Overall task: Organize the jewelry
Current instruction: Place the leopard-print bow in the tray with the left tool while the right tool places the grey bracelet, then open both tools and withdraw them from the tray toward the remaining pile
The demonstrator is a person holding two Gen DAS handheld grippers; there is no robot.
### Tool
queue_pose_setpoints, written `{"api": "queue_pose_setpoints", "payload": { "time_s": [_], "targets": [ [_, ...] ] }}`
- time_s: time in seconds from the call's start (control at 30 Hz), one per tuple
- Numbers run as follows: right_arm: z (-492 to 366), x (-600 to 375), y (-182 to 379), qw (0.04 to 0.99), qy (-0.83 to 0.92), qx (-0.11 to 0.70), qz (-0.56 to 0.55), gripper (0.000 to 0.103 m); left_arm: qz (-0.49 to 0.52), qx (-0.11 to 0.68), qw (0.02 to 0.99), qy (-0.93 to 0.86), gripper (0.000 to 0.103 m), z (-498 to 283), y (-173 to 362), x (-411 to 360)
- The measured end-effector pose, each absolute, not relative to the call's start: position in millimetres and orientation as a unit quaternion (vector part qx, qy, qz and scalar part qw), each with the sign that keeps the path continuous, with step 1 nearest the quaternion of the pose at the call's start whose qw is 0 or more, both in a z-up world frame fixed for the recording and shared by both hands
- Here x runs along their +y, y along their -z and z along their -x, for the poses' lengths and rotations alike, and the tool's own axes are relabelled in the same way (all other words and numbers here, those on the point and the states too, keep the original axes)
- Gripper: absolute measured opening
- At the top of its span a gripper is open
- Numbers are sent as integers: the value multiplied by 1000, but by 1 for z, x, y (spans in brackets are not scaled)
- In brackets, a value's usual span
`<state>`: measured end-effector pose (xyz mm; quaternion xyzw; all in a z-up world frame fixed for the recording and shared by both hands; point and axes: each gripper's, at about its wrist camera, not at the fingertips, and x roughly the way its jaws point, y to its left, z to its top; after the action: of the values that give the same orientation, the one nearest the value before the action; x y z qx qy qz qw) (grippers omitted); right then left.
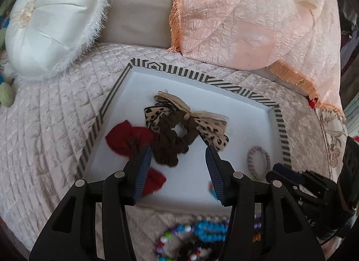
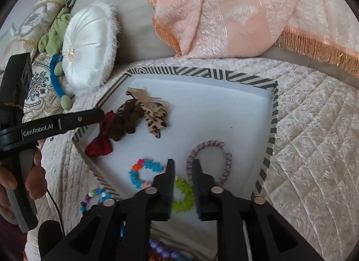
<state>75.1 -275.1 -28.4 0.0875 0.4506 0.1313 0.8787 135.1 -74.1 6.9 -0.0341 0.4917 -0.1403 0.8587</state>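
A striped-rimmed white box [image 1: 170, 69] [image 2: 202, 73] lies on a quilted cover. In it are a red bow [image 1: 125, 137] [image 2: 99, 146], a brown scrunchie with a leopard bow [image 1: 166, 126] [image 2: 128, 121], a pinkish hair tie [image 1: 250, 157] [image 2: 211, 143], a blue frilly ring [image 2: 134, 175] and a green one [image 2: 181, 207]. My left gripper [image 1: 178, 151] hangs open over the brown scrunchie, its left finger beside the red bow, gripping nothing. My right gripper [image 2: 183, 162] stands slightly open above the green ring, the hair tie's left strand at its right finger.
Beaded bracelets [image 1: 208, 229] [image 2: 94, 196] lie on the cover in front of the box. A white round cushion [image 1: 51, 25] sits at the back left and a peach fringed cloth [image 1: 246, 14] behind the box. A hand [image 2: 33, 171] holds the left gripper's handle.
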Motion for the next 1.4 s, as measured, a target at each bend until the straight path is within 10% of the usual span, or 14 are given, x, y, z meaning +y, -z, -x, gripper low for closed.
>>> {"api": "queue_pose_setpoints", "payload": {
  "time_s": [0.9,1.4],
  "targets": [
    [87,-247,-35,921,-93,367,-89,54,36,431,892,132,51,16,-53,-29],
    [109,-266,11,904,-83,408,-93,54,61,490,858,142,51,24,-6,-25]
  ]
}}
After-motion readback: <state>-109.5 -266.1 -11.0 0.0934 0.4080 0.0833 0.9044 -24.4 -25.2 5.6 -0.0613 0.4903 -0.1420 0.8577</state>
